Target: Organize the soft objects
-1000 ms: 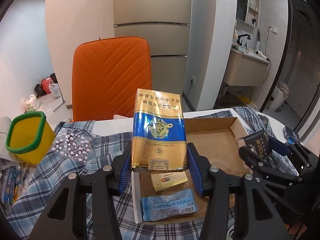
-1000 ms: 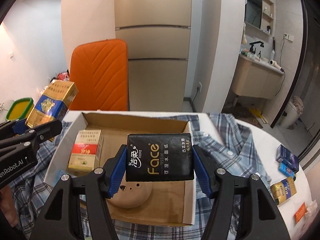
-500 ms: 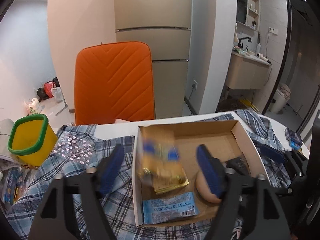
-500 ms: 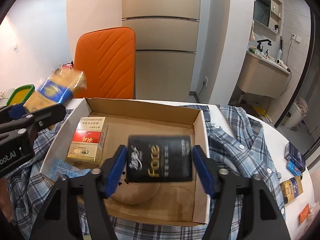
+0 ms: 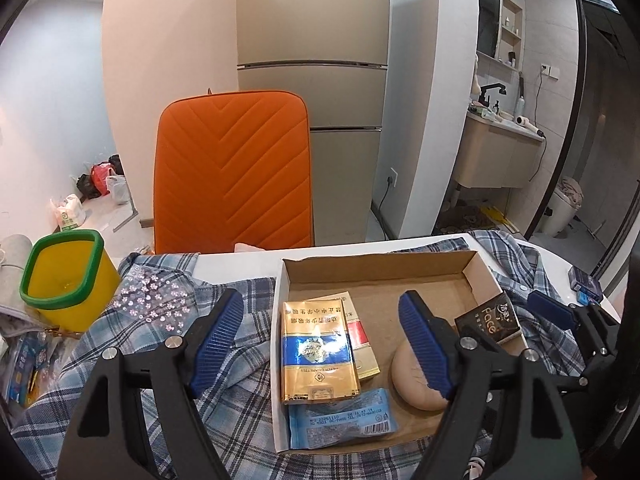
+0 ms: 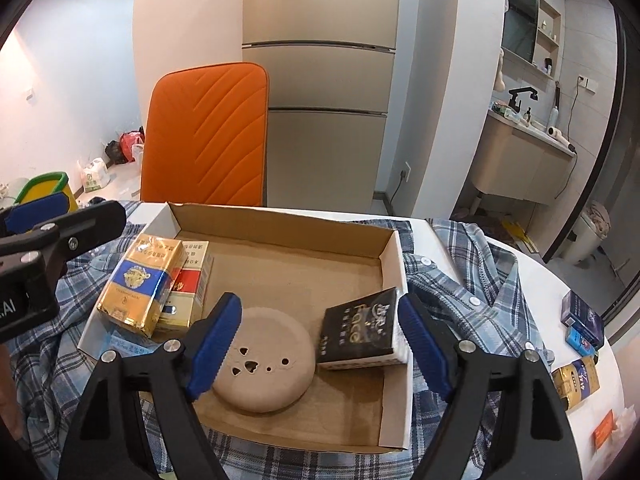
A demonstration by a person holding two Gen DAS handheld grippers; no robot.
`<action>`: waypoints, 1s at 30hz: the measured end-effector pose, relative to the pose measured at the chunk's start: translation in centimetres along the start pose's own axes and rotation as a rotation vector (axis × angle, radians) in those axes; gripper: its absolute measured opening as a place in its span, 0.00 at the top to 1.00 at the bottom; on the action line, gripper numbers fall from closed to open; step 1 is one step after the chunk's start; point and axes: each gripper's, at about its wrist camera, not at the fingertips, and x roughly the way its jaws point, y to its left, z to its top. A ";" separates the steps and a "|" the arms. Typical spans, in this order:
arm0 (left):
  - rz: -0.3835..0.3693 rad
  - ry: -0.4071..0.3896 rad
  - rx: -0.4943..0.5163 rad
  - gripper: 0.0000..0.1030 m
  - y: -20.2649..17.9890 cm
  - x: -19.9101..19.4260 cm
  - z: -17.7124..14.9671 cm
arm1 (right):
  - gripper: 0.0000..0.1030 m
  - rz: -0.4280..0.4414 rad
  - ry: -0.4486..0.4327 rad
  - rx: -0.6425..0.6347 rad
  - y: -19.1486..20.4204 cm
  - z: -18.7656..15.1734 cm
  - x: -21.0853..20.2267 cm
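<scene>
Blue-padded left gripper, jaws spread and having just been opening, hung above the gold-and-blue soft pack, which lay below the gap untouched by either pad, resting in the cardboard box partly on top of the red-and-gold pack. Right gripper likewise stood with jaws wide, just opened, nothing pinched; the black "Face" tissue pack lay tilted against the box's right wall, its edge close to the right pad. Judged risks: a careless withdrawal could catch that leaning tissue pack with the pad and tip it over the rim; the gold pack, perched on its neighbour, could slide if the box were nudged; the box sat on rumpled cloth and might shift under a push. Also in the box: a round tan disc with small holes, just beside the tissue pack, and a light-blue wrapped packet at the near left corner. Beneath and around: a blue plaid shirt spread over the white table. To the right on the table, well apart from the box: several small boxes, presumably yet to be sorted. To the left: a yellow bin with green rim. Beyond: an orange chair back, then a beige refrigerator.
</scene>
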 end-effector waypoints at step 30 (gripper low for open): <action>-0.004 -0.262 0.002 0.01 -1.1 -10.4 1.9 | 0.15 -0.035 -0.251 0.086 -2.7 2.3 -12.1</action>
